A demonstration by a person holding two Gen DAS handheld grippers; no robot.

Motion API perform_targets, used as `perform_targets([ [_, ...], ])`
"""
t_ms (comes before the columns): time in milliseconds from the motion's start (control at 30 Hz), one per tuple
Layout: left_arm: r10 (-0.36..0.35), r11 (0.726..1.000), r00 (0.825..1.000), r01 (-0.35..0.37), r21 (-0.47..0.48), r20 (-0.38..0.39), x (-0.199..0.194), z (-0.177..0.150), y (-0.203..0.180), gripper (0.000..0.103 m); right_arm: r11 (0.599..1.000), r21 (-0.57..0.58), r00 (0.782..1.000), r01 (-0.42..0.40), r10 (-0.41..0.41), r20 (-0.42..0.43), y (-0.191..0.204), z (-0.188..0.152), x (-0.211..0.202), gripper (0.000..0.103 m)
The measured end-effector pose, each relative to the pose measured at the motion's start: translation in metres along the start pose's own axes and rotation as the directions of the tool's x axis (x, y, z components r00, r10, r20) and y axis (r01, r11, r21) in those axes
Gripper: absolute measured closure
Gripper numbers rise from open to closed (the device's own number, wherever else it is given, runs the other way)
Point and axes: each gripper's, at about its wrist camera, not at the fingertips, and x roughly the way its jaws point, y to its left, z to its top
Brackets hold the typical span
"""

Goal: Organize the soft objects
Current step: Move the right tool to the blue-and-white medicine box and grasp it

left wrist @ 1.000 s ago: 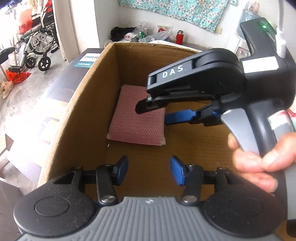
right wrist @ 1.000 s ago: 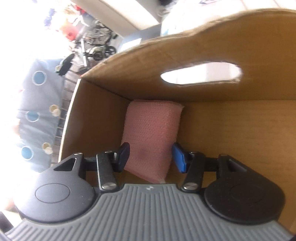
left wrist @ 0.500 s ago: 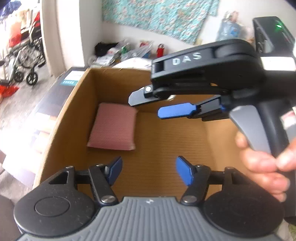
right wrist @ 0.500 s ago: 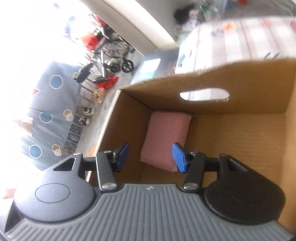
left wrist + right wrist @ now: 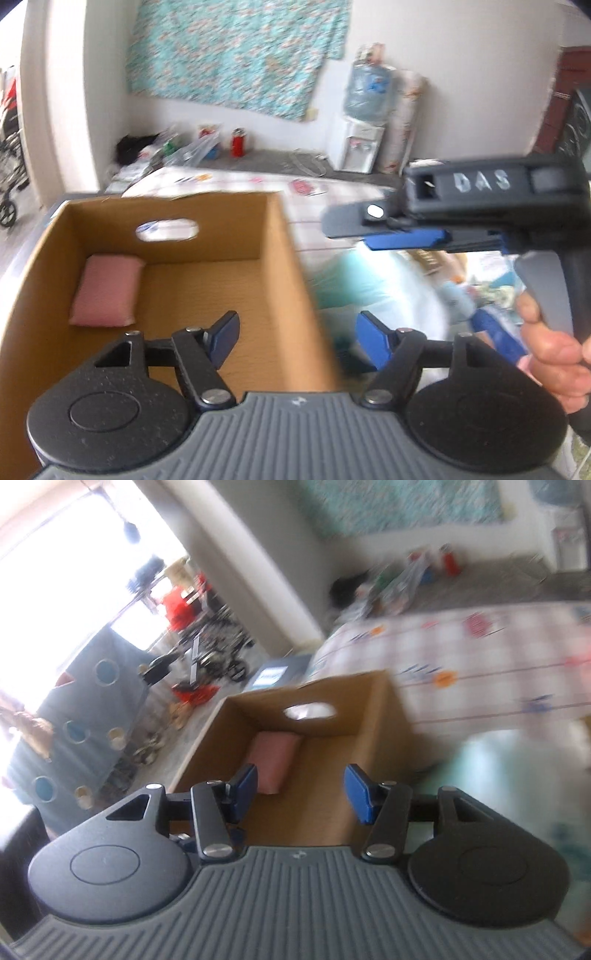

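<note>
Right now the pink cushion (image 5: 106, 290) is lying flat in the far left corner of the cardboard box (image 5: 291, 266), under the handle hole, touching both walls there. Both tools are hanging above the box with nothing in them: the left gripper (image 5: 295, 334) is standing wide apart, and so is the right gripper (image 5: 301, 788). The cushion is looking light and squashy (it would probably fold if pinched at a corner), so a grip across its short edge seems best. Just beside the box something pale green (image 5: 354, 280) is showing, too blurred to name; the box wall is standing between.
</note>
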Motion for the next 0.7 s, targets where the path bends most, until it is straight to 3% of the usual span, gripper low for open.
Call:
perform_targets([
  [167,-0.064,0.996,0.998,0.063,0.069,0.014,0.017,0.006,-0.054,0.029,0.992,-0.004,0.987,0.125,-0.124,0.101,-0.054,-0.012,-0.071,0.050],
  [367,-0.121,0.986,0.992,0.118,0.114,0.018,0.052,0.021,-0.116,0.029,0.957,0.102,0.942,0.271,-0.286,0.177,-0.140,-0.019,-0.140,0.050],
  [533,-0.148,0.979,0.989,0.146,0.143,0.005,0.091,0.033,-0.176,0.030,0.922,0.165,0.906,0.350,-0.378,0.192,-0.197,-0.027,-0.156,0.050],
  [700,-0.182,0.964,0.983,0.186,0.192,-0.036,0.136,0.040,-0.225,0.030,0.911,0.190,0.895,0.367,-0.401,0.196,-0.242,-0.025,-0.155,0.052],
])
